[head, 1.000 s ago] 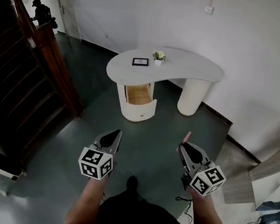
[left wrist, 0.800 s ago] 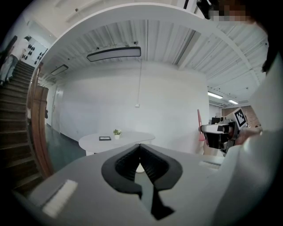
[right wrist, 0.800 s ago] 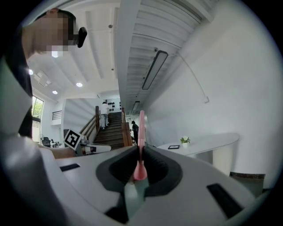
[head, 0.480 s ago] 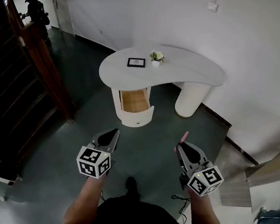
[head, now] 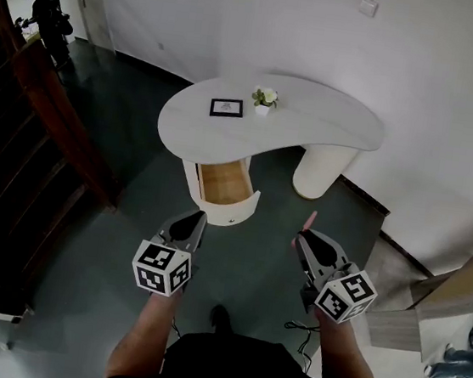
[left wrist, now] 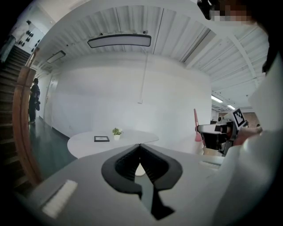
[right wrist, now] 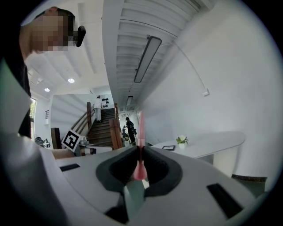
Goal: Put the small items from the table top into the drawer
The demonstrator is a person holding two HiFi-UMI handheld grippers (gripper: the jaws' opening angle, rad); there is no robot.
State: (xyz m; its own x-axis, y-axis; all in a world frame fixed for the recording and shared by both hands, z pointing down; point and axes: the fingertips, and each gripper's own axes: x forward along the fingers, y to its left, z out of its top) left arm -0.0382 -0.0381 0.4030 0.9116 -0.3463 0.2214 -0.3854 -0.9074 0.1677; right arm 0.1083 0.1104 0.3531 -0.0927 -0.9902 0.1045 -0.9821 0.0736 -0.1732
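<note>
A white curved table (head: 312,126) stands ahead by the wall. On it lie a small black picture frame (head: 227,107) and a little potted plant (head: 265,98). Its wooden drawer (head: 224,182) is pulled out and looks bare inside. My left gripper (head: 200,216) is shut with nothing in it, well short of the table. My right gripper (head: 301,237) is shut on a thin pink stick (head: 309,222) that points up past the jaws. The stick (right wrist: 140,145) also shows in the right gripper view, with the plant (right wrist: 181,141) beyond it.
A dark wooden staircase with a railing (head: 49,110) runs along the left. A person (head: 48,15) stands far off at its far end. Wooden boards (head: 455,288) lean at the right, and a cable (head: 304,338) lies on the green floor.
The table and drawer have come a little nearer and shifted left in the head view. Both grippers keep their pose and stay shut.
</note>
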